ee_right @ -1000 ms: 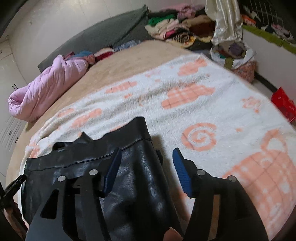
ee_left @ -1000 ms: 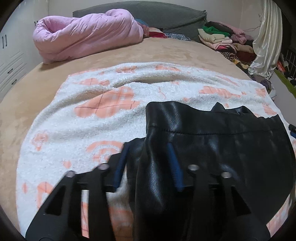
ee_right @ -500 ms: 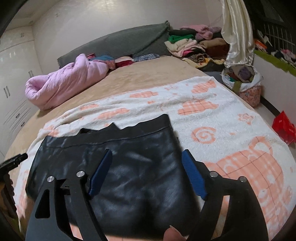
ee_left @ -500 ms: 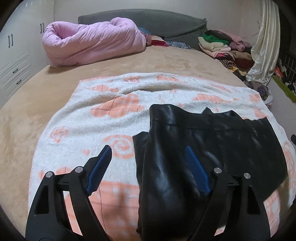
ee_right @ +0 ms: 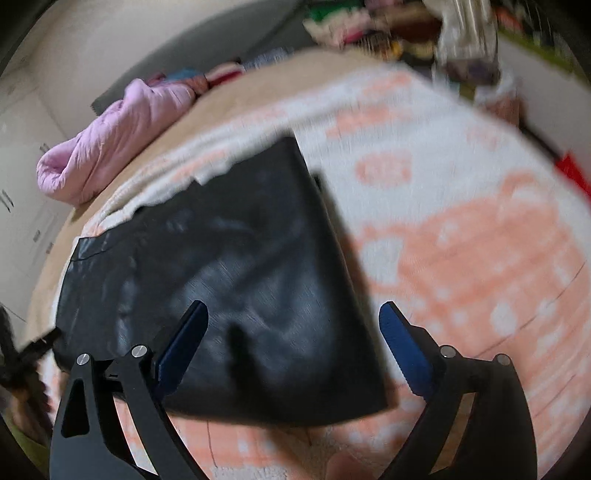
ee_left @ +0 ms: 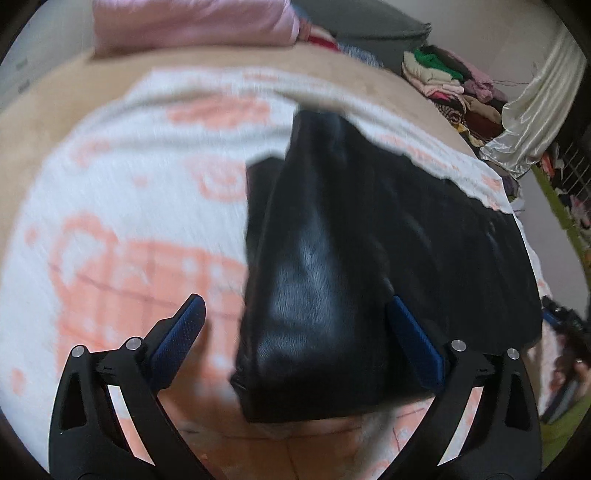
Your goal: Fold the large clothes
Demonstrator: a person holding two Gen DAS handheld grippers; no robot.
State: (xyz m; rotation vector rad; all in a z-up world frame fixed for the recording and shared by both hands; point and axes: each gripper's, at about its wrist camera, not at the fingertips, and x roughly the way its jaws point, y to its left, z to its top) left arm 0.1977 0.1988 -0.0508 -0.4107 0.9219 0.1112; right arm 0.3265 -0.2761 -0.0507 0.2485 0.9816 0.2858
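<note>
A bedroom fills both views: a wide bed with a tan fitted cover, a grey headboard cushion at the far end, white cupboard doors along one wall and a pale satin curtain on the other side. A rolled pink quilted duvet lies near the headboard, and a heap of mixed folded clothes sits at the far corner. Spread over the bed is a white fleecy blanket with peach hearts and swirls, which serves as the folding surface.

On that blanket lies the black glossy leather-look garment, already doubled over, with a raised fold running toward the left hand-held gripper. That gripper's jaws have just been opening and now stand wide; the near end of the garment sits between them, untouched by the blue pads. The right hand-held gripper has likewise just spread apart and hovers over the garment's near right corner without pressing it.

The slick material probably resists creasing, so the released fold may spring up or slide off square. The soft bed and plush blanket give little firm backing, so a later pinch could catch blanket pile along with the hem. Both views are blurred, so the edge alignment cannot be judged.
</note>
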